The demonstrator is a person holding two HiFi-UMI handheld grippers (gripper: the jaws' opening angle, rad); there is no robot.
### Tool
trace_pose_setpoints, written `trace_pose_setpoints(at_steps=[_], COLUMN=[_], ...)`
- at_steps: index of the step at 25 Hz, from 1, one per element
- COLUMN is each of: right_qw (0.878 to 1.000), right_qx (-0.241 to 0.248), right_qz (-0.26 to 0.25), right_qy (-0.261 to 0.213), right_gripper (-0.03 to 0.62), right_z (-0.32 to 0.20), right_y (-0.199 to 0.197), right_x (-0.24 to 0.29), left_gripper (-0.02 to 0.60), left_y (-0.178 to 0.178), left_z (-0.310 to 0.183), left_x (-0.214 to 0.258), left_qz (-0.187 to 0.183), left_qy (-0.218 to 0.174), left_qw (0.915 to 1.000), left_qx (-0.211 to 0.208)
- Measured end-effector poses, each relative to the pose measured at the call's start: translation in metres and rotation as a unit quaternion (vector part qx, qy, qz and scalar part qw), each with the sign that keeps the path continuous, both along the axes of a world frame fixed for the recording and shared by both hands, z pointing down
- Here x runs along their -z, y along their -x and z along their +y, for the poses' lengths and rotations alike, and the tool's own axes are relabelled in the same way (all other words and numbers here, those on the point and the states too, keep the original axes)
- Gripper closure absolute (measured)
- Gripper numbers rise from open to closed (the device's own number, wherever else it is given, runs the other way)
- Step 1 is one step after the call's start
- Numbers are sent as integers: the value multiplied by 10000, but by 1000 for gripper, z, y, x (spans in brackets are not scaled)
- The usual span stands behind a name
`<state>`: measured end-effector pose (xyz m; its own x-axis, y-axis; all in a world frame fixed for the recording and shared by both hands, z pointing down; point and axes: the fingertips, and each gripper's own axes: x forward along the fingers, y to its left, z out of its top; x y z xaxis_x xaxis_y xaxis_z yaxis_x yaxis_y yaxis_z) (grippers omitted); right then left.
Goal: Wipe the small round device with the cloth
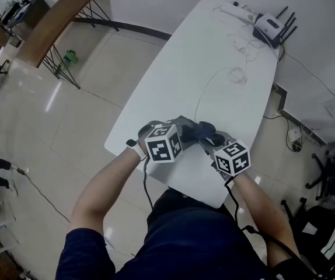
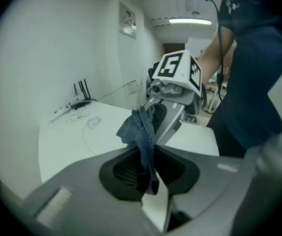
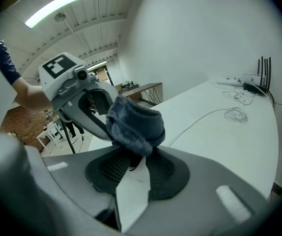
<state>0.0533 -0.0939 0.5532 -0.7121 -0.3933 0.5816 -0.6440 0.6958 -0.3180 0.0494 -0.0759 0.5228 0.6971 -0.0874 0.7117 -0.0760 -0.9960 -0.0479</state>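
Head view first: both tools meet over the near end of the white table [image 1: 214,69]. The left gripper [image 1: 185,127] and the right gripper [image 1: 210,140] stand nose to nose, with a bundle of blue cloth [image 1: 202,130] bunched between them. We can't pick out the device itself from up here; it sits under that bundle.

In the left gripper view, the jaws are narrowed to a slim gap and pinch a hanging fold of the cloth. The rest of it reaches up against the front of the other tool.

In the right gripper view, these jaws are also partly closed and clamp the small round device [image 3: 156,135] by its lower edge. It is held up off the table, close to the left tool's jaws. A fuzzy blue-grey layer lies over its top and side, so cloth and device are in contact.

We judge the wiping to be under way. How much of the surface is done, we can't tell. Finishing the rub and setting both things down are left.
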Motion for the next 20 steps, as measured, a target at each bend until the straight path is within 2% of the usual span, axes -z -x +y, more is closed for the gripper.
trace_pose_setpoints(at_steps=[2,6,8,10,12,14,16,17,20], right_qw=[10000,10000,9999,9996,9992,9989,9988,9988,9991], right_qx=[5,-15,-27,-100,-181,-192,-141,-111,-94], right_qz=[18,-27,-124,-267,-338,-361,-395,-395,-286], right_qy=[-16,-12,4,11,-88,-217,-270,-283,-315], right_gripper=[493,493,493,488,488,488,487,487,486], right_z=[-1,-3,-2,0,4,9,13,14,15], right_y=[0,1,1,2,4,7,13,16,17], right_x=[-1,-1,0,4,11,18,22,23,19], left_gripper=[508,508,508,508,506,508,508,508,508], left_y=[-1,7,15,23,27,27,23,20,15], left_z=[3,-18,-38,-54,-64,-69,-64,-60,-54], left_x=[-1,6,11,15,14,1,-19,-29,-56], left_qz=[28,547,816,1064,1112,808,284,10,-747], left_qy=[-212,289,620,1066,1544,1812,2029,2177,2626], left_qw=[9998,9957,9880,9768,9676,9691,9747,9743,9620], left_qx=[-1,695,1153,1519,1663,1465,899,577,-94])
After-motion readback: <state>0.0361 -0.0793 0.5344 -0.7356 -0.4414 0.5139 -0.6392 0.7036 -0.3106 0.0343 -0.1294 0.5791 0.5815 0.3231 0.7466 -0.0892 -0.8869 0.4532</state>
